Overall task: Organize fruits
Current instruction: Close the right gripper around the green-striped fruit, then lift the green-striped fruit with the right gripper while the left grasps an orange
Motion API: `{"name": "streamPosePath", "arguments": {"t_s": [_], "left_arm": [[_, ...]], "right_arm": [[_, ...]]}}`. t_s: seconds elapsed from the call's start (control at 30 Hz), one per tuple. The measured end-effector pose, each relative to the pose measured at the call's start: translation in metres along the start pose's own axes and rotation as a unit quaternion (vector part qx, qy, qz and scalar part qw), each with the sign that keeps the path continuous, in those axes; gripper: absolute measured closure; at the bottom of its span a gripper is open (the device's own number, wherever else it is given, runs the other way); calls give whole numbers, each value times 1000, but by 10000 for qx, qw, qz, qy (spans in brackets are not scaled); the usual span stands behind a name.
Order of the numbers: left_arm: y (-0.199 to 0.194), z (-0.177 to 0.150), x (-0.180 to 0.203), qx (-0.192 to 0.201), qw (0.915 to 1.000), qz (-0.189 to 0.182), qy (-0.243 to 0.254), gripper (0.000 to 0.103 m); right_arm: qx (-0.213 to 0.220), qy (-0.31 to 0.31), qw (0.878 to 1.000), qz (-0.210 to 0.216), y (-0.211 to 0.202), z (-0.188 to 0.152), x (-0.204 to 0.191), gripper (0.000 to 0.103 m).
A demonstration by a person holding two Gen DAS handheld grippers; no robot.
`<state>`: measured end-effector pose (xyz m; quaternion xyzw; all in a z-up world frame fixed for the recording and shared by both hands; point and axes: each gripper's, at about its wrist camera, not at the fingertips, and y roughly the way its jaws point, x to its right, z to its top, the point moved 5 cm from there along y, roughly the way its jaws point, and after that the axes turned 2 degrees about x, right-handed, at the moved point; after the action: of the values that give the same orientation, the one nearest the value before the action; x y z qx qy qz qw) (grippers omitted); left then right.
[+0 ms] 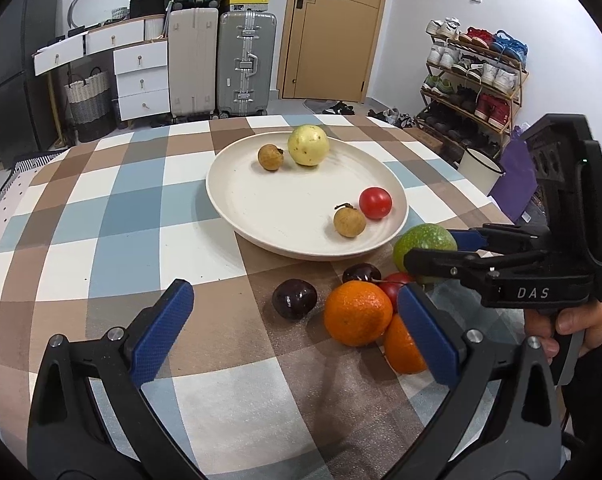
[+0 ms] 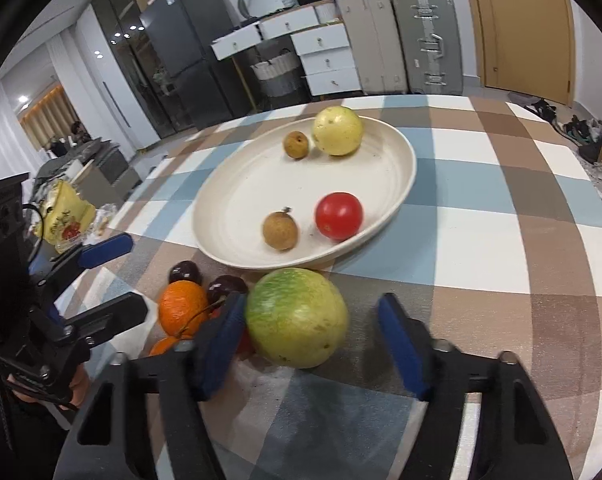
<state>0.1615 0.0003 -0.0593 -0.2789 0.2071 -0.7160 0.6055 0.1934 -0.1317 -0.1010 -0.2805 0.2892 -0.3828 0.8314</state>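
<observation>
Right gripper (image 2: 309,344) jaws apart around the guava (image 2: 297,318), lower centre; only the left pad touches. I'd centre before clamping, then lift to the plate (image 2: 229,256). Left gripper (image 1: 297,332) gapes empty.

Checked table (image 1: 101,220): plate (image 1: 237,200), loose fruit (image 1: 357,312).

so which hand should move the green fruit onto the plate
Right. The right gripper already has the green fruit between its fingers, just short of the plate. The left gripper hangs open by the oranges.
</observation>
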Motion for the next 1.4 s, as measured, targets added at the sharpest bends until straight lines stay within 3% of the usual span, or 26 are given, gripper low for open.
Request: {"name": "streamPosePath", "arguments": {"t_s": [0.37,0.53,0.77,1.1,1.4], "left_arm": [[-2,-1,8,0,9998,-200,98,3],[1,-6,14,-132,9994,-250,211,22],[-3,-8,20,-302,9972,-687,71,26],[-9,-19,52,-428,9960,-600,514,27],[-4,-32,66,-883,9898,-778,806,43]], "right_arm": [[248,-109,9996,-123,-12,1,-3,53],[392,-83,9991,-112,-19,3,-2,53],[383,-72,9991,-149,-20,2,0,53],[351,-173,9991,-140,-38,-6,-2,53],[261,-323,9991,-2,-44,-13,-5,53]]}}
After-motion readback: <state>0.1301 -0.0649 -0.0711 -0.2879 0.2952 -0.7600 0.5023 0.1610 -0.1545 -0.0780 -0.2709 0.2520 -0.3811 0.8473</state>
